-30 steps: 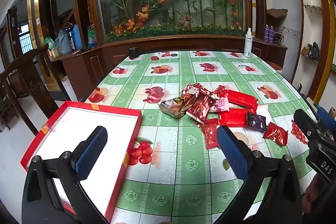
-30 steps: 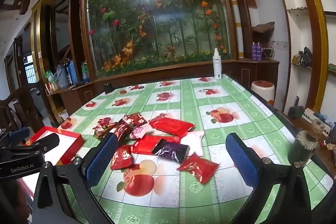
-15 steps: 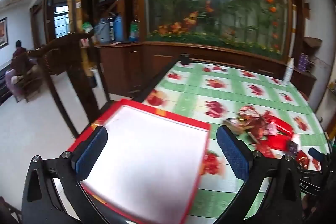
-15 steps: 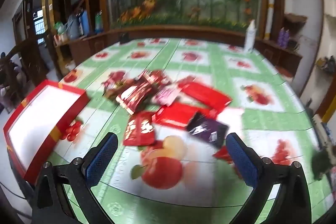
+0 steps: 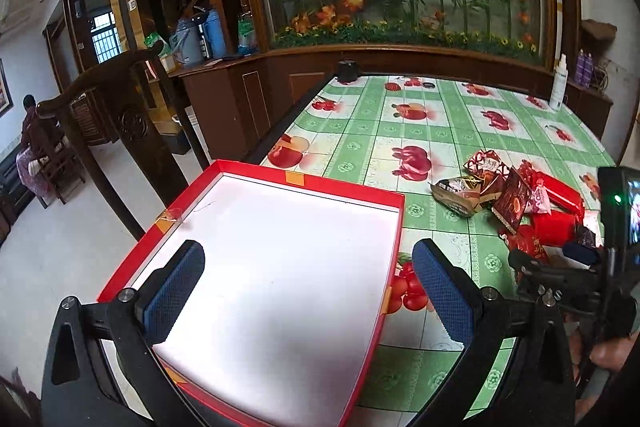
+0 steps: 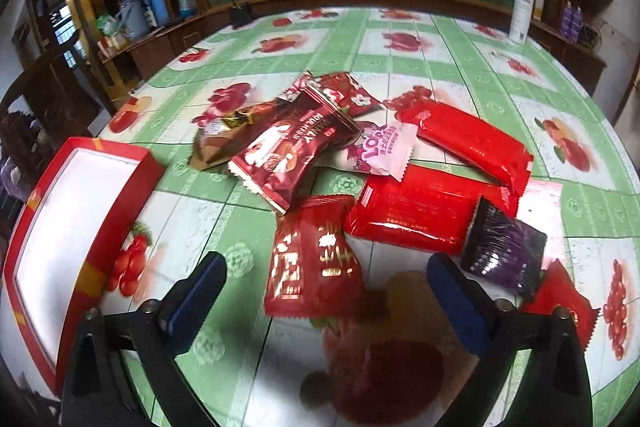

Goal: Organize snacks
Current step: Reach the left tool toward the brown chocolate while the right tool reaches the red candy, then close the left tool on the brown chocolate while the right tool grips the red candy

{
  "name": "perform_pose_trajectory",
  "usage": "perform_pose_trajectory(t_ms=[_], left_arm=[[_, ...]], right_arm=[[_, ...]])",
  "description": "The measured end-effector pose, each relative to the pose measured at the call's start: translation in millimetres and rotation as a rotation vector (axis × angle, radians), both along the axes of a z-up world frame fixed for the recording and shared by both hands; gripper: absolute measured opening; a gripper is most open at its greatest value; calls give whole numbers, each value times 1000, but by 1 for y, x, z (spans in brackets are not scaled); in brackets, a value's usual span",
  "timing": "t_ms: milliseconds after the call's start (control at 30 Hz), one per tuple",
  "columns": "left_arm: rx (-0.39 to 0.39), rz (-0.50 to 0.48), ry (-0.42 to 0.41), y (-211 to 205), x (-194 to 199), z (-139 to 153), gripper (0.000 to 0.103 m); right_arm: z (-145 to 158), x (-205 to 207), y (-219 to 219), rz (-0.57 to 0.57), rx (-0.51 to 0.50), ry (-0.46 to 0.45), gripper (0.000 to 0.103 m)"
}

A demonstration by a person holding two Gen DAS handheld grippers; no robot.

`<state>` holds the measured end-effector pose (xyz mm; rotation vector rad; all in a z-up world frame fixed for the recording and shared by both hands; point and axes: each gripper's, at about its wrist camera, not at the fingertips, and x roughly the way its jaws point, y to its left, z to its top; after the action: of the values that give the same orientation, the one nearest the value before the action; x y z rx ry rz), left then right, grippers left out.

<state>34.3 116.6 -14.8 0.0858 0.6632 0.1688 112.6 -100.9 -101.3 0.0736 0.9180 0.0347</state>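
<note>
The counter [image 6: 400,39] is covered by a green-and-white cloth printed with fruit; its far half lies bare up to a white spray bottle [image 6: 521,10]. A red box [image 5: 280,267], white inside and holding nothing, sits at the counter's left edge, one corner jutting past it. The snacks are heaped mid-counter, right of the box. A maroon pack [image 6: 292,143] lettered "MANLY" runs diagonally toward the box. A red pack [image 6: 472,143] slants the other way; a second red pack [image 6: 416,215] lies crosswise. A gold-lettered red pouch [image 6: 312,259] points toward the camera. A pink sachet [image 6: 384,151] reads "LOLO". The left gripper [image 5: 308,291] is spread above the box. The right gripper [image 6: 324,303] has just narrowed slightly yet stands wide, straddling the pouch's near end without touching.
</note>
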Motion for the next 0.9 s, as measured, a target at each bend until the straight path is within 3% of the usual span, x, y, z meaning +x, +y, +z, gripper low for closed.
perform_pose_trajectory(t_ms=[67, 133, 167, 300, 500, 667, 900], left_arm=[[11, -3, 9, -3, 1, 0, 103], [19, -2, 15, -7, 4, 1, 103], [20, -6, 20, -9, 6, 2, 103], [14, -42, 41, -25, 16, 6, 103], [62, -157, 48, -89, 45, 8, 103], [57, -288, 188, -149, 75, -27, 103], [69, -215, 331, -183, 102, -74, 103]], right_arm=[[-8, 8, -3, -11, 22, 52, 78], [-7, 10, 0, -5, -34, 37, 55], [-6, 9, 1, 9, -45, 31, 54], [-5, -1, -18, 53, -1, 25, 50], [-2, -29, -60, 131, 49, 41, 49], [-2, -59, -90, 152, 42, 57, 49], [-5, -80, -91, 183, 2, 5, 55]])
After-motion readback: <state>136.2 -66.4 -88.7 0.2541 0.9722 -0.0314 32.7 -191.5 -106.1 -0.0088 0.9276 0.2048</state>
